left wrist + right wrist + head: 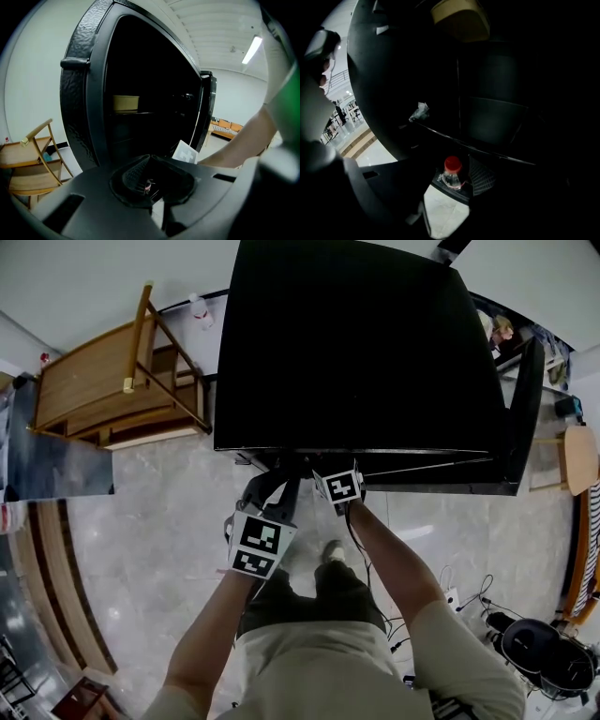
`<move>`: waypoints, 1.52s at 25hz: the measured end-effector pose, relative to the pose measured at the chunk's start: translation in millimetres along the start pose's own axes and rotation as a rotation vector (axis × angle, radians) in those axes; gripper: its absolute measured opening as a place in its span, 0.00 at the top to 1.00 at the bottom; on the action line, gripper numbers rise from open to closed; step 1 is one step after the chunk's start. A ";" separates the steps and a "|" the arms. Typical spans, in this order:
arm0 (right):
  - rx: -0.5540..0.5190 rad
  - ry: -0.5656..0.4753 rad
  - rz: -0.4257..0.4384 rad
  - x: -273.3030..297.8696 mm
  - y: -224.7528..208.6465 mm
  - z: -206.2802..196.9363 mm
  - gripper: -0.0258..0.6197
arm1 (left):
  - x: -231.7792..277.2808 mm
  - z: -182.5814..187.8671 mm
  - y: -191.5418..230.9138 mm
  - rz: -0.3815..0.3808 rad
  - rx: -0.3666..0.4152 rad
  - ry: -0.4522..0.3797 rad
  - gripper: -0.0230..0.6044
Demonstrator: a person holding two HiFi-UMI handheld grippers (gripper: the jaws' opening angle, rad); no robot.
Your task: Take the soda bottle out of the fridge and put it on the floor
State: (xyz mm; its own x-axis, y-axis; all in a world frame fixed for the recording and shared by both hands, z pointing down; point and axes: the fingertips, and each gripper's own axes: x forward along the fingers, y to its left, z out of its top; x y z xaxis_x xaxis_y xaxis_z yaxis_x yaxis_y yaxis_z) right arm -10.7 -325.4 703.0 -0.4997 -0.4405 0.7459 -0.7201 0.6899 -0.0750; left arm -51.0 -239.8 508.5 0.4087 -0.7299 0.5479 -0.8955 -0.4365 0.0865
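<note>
Only the cap and neck of the soda bottle (452, 172) show, the rest hidden in darkness, and the yellow container (459, 16) at twelve o'clock is cropped.

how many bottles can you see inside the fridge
1. A red-capped bottle stands upright low in the fridge, seen in the right gripper view. The interior is very dark, so others may be hidden.

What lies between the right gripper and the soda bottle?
Nothing: the right gripper view shows the red-capped soda bottle right at the open jaws of the right gripper, beside one ribbed pad, the gap bare.
</note>
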 end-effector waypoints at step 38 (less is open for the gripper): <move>-0.193 -0.005 0.051 -52.6 27.9 14.9 0.79 | -53.8 -13.0 -0.6 0.050 0.011 0.067 0.95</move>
State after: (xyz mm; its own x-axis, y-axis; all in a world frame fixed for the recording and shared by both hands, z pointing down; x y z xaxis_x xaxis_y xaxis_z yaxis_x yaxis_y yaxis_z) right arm -11.7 -291.6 651.8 -0.5354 -0.4048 0.7412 -0.5887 0.8082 0.0162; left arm -74.8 -193.5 489.8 0.3505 -0.7141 0.6060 -0.9124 -0.4063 0.0491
